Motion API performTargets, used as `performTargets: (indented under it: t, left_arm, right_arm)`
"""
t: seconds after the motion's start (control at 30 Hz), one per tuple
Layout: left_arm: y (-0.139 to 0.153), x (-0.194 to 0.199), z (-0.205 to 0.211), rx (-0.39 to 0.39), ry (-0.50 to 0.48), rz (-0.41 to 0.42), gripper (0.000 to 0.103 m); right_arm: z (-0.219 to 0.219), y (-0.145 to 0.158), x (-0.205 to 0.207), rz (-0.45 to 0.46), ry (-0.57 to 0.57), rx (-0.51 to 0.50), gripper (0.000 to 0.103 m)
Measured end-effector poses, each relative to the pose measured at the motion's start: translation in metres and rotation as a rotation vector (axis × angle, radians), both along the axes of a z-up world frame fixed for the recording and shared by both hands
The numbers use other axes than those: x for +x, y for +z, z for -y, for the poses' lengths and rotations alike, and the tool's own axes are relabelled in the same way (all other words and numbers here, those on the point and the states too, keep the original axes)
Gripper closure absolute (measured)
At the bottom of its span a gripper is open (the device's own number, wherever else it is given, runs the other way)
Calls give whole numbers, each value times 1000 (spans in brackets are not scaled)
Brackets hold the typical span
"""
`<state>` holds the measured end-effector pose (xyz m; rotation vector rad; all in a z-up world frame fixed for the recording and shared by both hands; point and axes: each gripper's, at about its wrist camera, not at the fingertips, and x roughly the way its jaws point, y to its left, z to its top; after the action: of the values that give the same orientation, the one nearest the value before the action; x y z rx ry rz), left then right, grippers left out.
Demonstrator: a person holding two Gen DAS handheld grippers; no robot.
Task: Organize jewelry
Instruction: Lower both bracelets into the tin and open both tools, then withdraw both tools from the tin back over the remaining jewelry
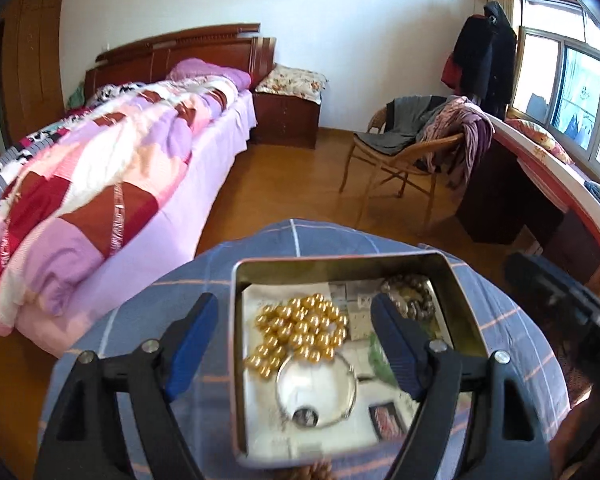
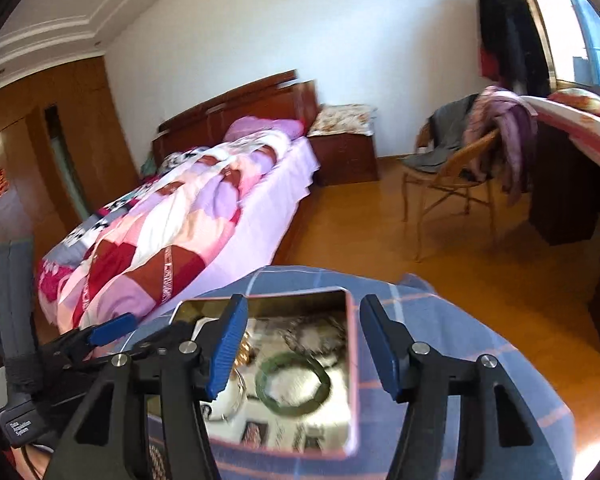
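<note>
On a round table draped in a blue checked cloth (image 1: 496,312) sits an open rectangular metal tin (image 1: 456,280), and nearly all the jewelry in view already lies inside it. Going left to right across the tin in the left wrist view: a heaped string of round golden beads (image 1: 300,332) at the left, a clear glass-like bangle (image 1: 354,384) just below and touching that heap, a small red and black item (image 1: 386,420) near the front wall that is too blurred to name, and a dark brownish bead bracelet (image 1: 414,300) in the far right corner. The right wrist view adds a dark green jade-like bangle (image 2: 294,386) lying flat on the white paper lining, right of the clear one.

The left gripper (image 1: 296,344) hangs over the tin with its blue-padded jaws spread wide and nothing between them but the beads lying below. The right gripper (image 2: 304,344) also stands parted and empty above the green bangle.

By my reading the gathering is largely done. A brownish beaded piece (image 1: 318,470) peeks out on the cloth at the tin's front edge, so that may yet need placing; no lid is visible.

As for writing, a small white label (image 2: 20,428) on the left gripper's grey handle carries print too small to read with confidence.
</note>
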<state>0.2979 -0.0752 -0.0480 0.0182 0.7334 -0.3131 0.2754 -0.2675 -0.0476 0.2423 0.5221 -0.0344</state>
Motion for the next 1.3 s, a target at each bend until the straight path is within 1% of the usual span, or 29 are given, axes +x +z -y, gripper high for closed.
performTargets:
  t: [0.1,0.17,0.23,0.37,0.5,0.63,0.73,0.97,1.07,1.3]
  left_arm:
    - [2,-24,-9,19,-8,4,23]
    - [1,-47,-15,19,-9,8,23]
    - [-2,-57,-19,10,-16,-9,19]
    - [-6,-88,-23,13,-9,-32,19]
    - [-5,-108,-25,30,10,-32,19]
    - [-5,-128,-28,68,34,-25,19]
    - [-7,-143,-31,85,42,-23,16]
    - [-11,-170,-38,119,62,4,9]
    - [-13,-177,-42,113,66,9,7]
    - [-14,-186,-49,96,78,11,6]
  right_arm:
    - [0,1,-33,-5,-40,3,44]
    - [-3,-3,-56,-18,-42,26,44]
    - [-7,-9,-74,-41,-37,43,44]
    - [-17,-19,-107,-82,-31,67,44]
    - [-24,-26,-134,-107,-23,96,44]
    - [-31,-28,-156,-114,-11,118,44]
    - [-37,-27,-173,-106,-3,117,44]
    - [-43,-24,-196,-94,4,115,44]
    - [-47,-25,-202,-97,10,112,44]
    - [-49,-26,-210,-98,14,104,44]
